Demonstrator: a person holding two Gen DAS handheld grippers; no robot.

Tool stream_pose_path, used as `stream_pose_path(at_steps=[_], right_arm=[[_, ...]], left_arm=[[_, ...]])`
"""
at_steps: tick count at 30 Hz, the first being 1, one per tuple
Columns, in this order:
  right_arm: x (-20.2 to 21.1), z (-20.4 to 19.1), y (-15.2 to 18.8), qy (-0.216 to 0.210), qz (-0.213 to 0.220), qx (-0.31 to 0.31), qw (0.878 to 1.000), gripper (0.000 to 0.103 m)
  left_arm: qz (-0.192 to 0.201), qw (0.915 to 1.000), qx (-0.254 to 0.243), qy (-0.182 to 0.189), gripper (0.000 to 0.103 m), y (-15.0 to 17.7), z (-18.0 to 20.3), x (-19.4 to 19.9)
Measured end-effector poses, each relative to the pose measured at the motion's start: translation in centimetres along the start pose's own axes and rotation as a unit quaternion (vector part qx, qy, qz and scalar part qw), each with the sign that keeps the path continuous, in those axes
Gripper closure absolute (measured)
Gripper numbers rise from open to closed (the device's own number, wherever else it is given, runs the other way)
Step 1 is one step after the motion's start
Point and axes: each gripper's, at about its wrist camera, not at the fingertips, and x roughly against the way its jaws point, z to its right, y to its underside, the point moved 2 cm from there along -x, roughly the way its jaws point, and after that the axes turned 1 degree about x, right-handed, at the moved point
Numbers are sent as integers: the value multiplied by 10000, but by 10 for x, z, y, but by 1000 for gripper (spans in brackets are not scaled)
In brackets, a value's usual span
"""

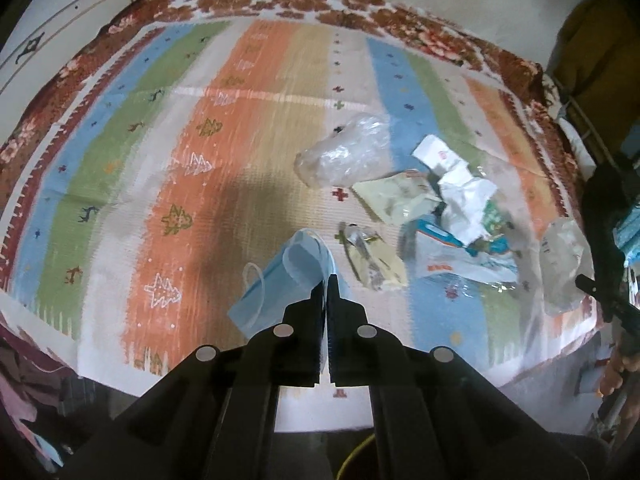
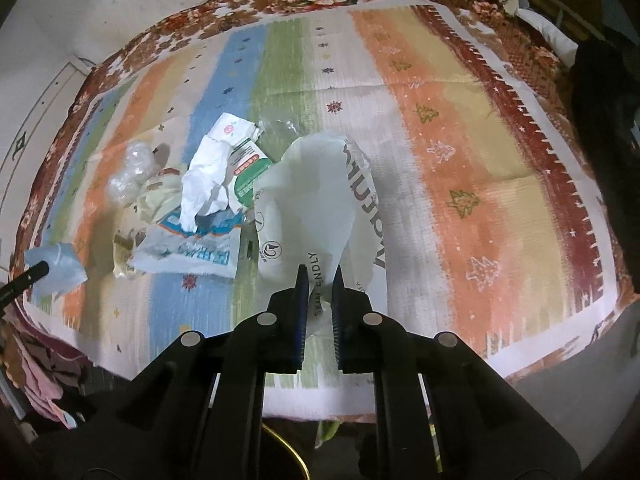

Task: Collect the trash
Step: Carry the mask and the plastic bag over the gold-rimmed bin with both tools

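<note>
My left gripper (image 1: 328,280) is shut on a pale blue face mask (image 1: 288,276), which hangs from the fingertips above the striped mat (image 1: 224,128). My right gripper (image 2: 320,272) is shut on the edge of a white printed plastic bag (image 2: 312,200), whose mouth gapes open. The mask (image 2: 60,268) also shows at the left edge of the right wrist view. Loose trash lies between the two grippers: crumpled white paper (image 2: 204,184), a blue-and-white packet (image 2: 192,252), a clear plastic wrap (image 1: 344,152), a yellowish wrapper (image 1: 392,196) and a small foil wrapper (image 1: 372,256).
The mat lies on a red floral blanket (image 1: 360,4) that runs up to a pale wall. Pink and dark clothes (image 2: 44,380) are heaped off the mat's near left corner. A yellow cable (image 1: 352,456) runs below the left gripper. Dark cloth (image 2: 604,128) hangs at the right.
</note>
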Motion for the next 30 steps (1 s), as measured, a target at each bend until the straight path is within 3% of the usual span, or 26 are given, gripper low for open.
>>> stream_pose_path(at_steps=[17, 30], right_arm=[[67, -18, 54, -587, 402, 271, 9971, 94], [88, -29, 86, -743, 582, 424, 9946, 94]], left_arm=[[622, 9941, -358, 808, 102, 44, 57, 74], [691, 9896, -570, 1126, 102, 78, 70, 91]])
